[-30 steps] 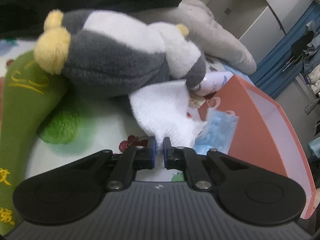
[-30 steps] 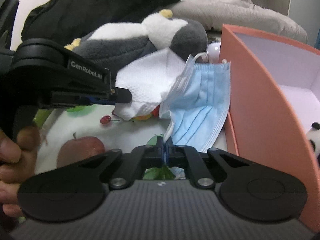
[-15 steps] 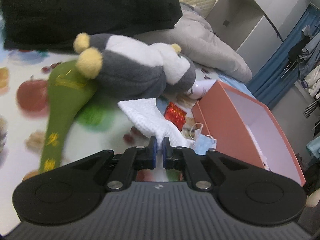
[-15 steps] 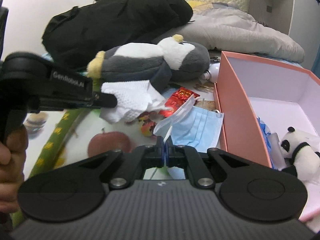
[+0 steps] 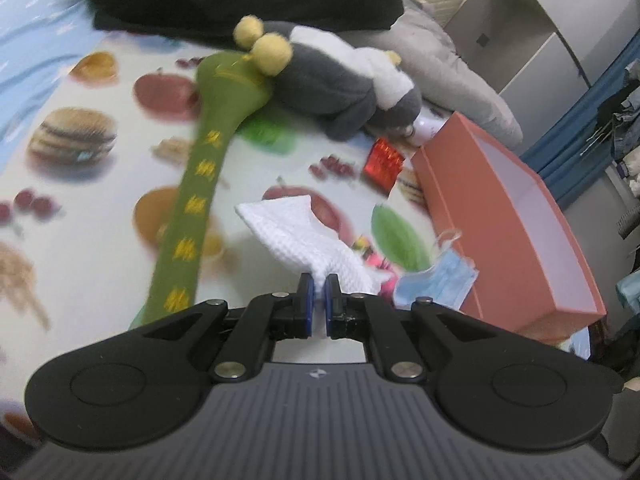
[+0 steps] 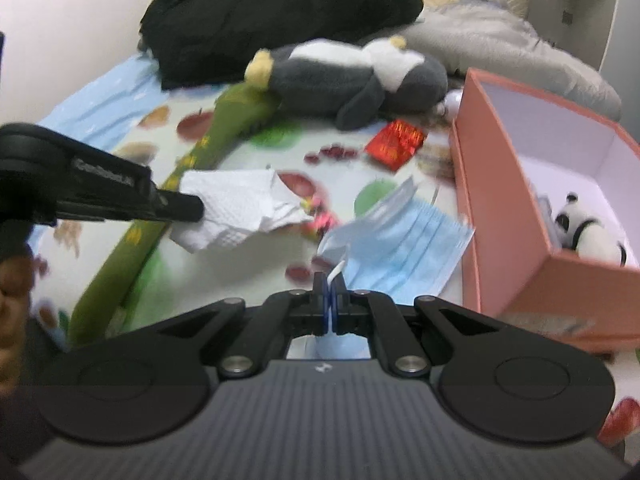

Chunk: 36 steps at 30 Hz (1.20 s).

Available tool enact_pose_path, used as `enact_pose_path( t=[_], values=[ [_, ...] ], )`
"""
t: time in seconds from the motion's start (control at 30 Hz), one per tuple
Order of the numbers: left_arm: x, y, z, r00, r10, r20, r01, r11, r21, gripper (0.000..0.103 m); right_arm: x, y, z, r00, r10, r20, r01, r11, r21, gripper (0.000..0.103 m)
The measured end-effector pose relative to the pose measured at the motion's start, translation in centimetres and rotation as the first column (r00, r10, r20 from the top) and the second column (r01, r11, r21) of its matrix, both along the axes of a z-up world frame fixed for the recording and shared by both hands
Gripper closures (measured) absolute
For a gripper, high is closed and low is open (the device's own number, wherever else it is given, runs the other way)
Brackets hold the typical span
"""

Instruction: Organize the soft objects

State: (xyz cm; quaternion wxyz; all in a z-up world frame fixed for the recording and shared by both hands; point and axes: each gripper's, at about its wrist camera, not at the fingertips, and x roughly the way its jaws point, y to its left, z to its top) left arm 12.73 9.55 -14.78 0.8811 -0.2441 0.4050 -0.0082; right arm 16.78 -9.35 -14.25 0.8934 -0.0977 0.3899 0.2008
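My left gripper [image 5: 319,283] is shut on a white cloth [image 5: 298,232], which hangs above the fruit-print sheet [image 5: 92,208]. From the right wrist view the same left gripper [image 6: 192,208] comes in at the left, pinching that white cloth [image 6: 236,208]. A blue face mask [image 6: 404,236] dangles by its white ear loop, and my right gripper [image 6: 330,280] is shut on that loop. The blue face mask [image 5: 436,280] also shows low at the right of the left wrist view. An open pink box [image 6: 516,216] stands to the right with a small panda plush [image 6: 588,232] inside.
A grey-and-white penguin plush [image 5: 336,76] lies on the bed beside a long green plush [image 5: 204,184]. A red packet [image 6: 396,142] sits near the box. Black clothing [image 6: 280,20] and a grey duvet [image 6: 512,48] are piled at the back. A hand [image 6: 14,304] holds the left gripper.
Both grippers have pulled back and upward from the penguin plush, lifting the white cloth and the mask away from it. More of the bed and the box has come into view.
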Motion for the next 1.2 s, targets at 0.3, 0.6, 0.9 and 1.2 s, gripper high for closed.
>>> enact_pose_path(
  t=[0.3, 0.6, 0.9, 1.2],
  values=[
    [-2.8, -0.3, -1.7, 0.993, -0.043, -0.111, 0.046, 0.999, 0.025, 0.092, -1.2, -1.9, -1.3, 0.994, -0.042, -0.101, 0.044, 0.999, 0.021, 0.096],
    [-2.4, -1.0, -1.0, 0.990, -0.096, -0.106, 0.105, 0.992, 0.076, 0.044, -1.4, -3.9, -0.7, 0.991, -0.112, -0.072, 0.120, 0.985, 0.125, 0.037],
    [1.0, -2.8, -2.8, 0.981, -0.147, -0.125, 0.168, 0.969, 0.180, 0.038, 1.3, -3.2, -2.6, 0.993, -0.117, -0.014, 0.117, 0.980, 0.159, 0.037],
    [2.0, -4.0, -4.2, 0.976, -0.160, -0.149, 0.192, 0.952, 0.239, 0.037, 2.4, -2.4, -5.6, 0.999, -0.021, -0.048, 0.023, 0.999, 0.048, 0.044]
  ],
)
